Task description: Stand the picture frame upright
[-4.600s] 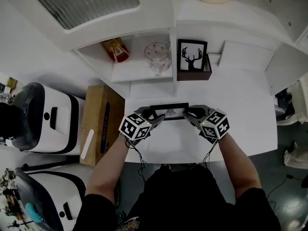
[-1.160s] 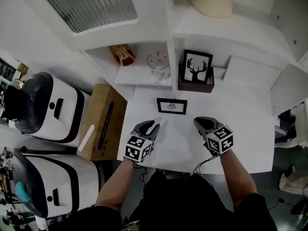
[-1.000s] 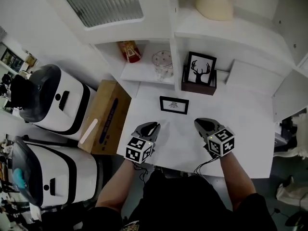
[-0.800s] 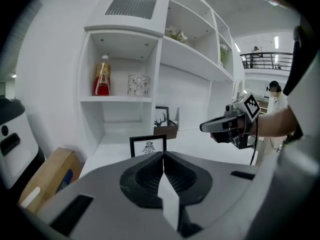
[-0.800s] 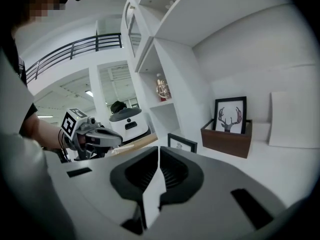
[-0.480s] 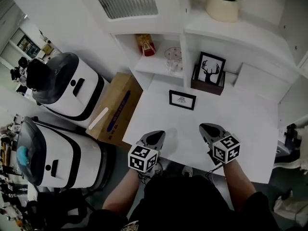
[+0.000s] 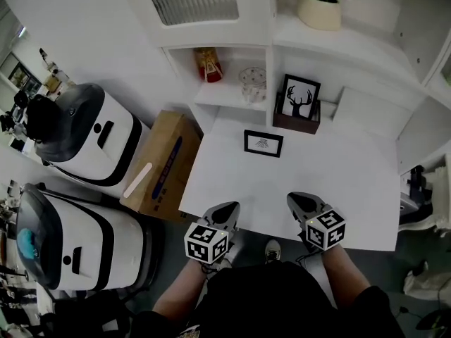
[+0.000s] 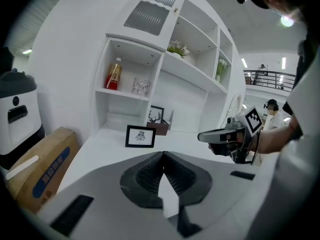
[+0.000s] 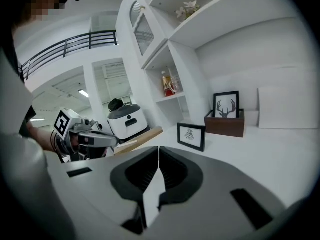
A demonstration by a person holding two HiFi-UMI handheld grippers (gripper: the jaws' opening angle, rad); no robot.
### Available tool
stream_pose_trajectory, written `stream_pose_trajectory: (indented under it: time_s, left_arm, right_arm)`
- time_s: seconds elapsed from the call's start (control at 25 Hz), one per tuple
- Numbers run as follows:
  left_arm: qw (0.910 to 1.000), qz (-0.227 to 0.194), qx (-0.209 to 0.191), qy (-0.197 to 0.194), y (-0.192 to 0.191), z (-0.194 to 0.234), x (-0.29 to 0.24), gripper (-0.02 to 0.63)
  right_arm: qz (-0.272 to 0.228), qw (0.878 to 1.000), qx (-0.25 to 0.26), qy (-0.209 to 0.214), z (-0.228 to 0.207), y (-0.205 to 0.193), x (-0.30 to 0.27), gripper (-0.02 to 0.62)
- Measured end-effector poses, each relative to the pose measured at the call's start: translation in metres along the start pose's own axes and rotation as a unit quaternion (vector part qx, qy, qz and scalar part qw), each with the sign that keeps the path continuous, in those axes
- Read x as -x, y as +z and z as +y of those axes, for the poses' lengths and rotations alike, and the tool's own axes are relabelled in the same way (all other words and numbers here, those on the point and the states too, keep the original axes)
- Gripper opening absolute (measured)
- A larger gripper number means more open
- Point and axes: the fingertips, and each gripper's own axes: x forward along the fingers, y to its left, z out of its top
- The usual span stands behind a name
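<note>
The small black picture frame [image 7: 263, 144] stands upright on the white table [image 7: 338, 196], toward its back left; it also shows as the black frame [image 8: 140, 136] in the left gripper view and the black frame [image 9: 191, 136] in the right gripper view. Both grippers are held back at the table's near edge, well clear of it. My left gripper [image 7: 224, 212] is shut with nothing in its jaws. My right gripper [image 7: 299, 203] is shut and empty too.
A deer picture in a brown box [image 7: 297, 105] stands behind the frame. The shelf holds a red-labelled bottle [image 7: 207, 63] and a glass jar [image 7: 253, 83]; a flower pot [image 7: 318, 5] sits higher up. A cardboard box [image 7: 158, 166] and white machines [image 7: 84, 141] stand left of the table.
Both grippers have drawn back from the frame to the table's near edge, and the left jaws have closed. The head view has shifted, so the frame now sits farther away.
</note>
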Motion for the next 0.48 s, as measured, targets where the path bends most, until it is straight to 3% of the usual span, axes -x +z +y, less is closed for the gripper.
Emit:
stream_pose_trajectory:
  time_s: [0.48]
  left_arm:
    - [0.9957,0.015,-0.048,-0.078,-0.023,0.040,0.083,0.006]
  right_arm:
    - [-0.060,0.992,-0.041,-0.105,0.105,-0.013,-0.008,0.006]
